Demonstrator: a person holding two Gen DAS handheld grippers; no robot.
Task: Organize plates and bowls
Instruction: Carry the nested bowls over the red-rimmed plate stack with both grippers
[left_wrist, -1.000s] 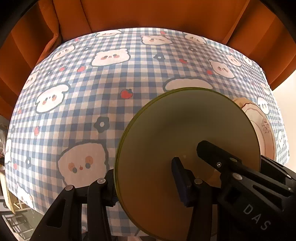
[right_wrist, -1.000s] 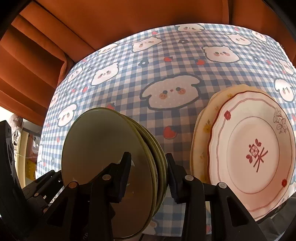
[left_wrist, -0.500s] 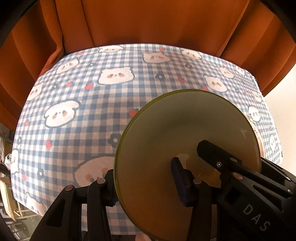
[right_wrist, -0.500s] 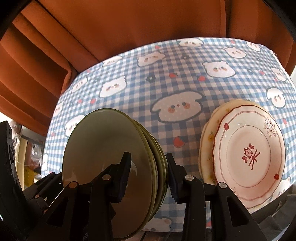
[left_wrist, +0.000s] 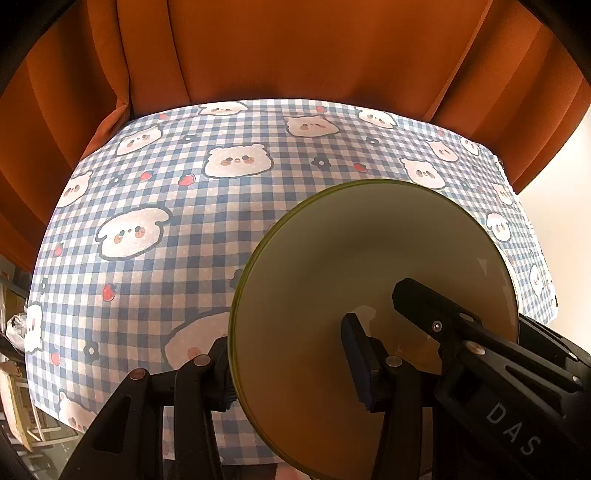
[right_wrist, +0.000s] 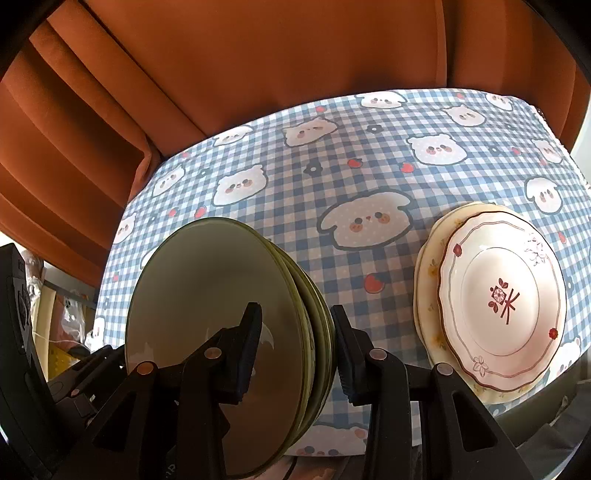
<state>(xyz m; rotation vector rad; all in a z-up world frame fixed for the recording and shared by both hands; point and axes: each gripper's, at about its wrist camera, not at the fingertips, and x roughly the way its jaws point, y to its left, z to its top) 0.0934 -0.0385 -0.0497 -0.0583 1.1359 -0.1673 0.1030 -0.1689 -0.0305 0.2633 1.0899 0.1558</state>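
Note:
A stack of green bowls (right_wrist: 221, 295) is held on edge above the near side of the table, clamped from both sides. My right gripper (right_wrist: 295, 347) is shut on the stack's rim, one finger inside the top bowl, one on the outer wall. My left gripper (left_wrist: 291, 354) is shut on the opposite rim; the green bowl stack's inside (left_wrist: 369, 277) fills that view. The right gripper's fingers (left_wrist: 443, 317) show inside the bowl in the left wrist view. A white plate with red flowers (right_wrist: 502, 299) lies on a cream plate (right_wrist: 428, 295) at the table's right.
The table wears a blue checked cloth with bear prints (right_wrist: 332, 177). Orange curtains (right_wrist: 258, 55) hang behind it. The table's left edge drops off to clutter on the floor (left_wrist: 18, 369).
Both grippers have lifted and pulled back with the bowl stack: the table now sits lower and farther in both views. The grip on the bowls is unchanged.

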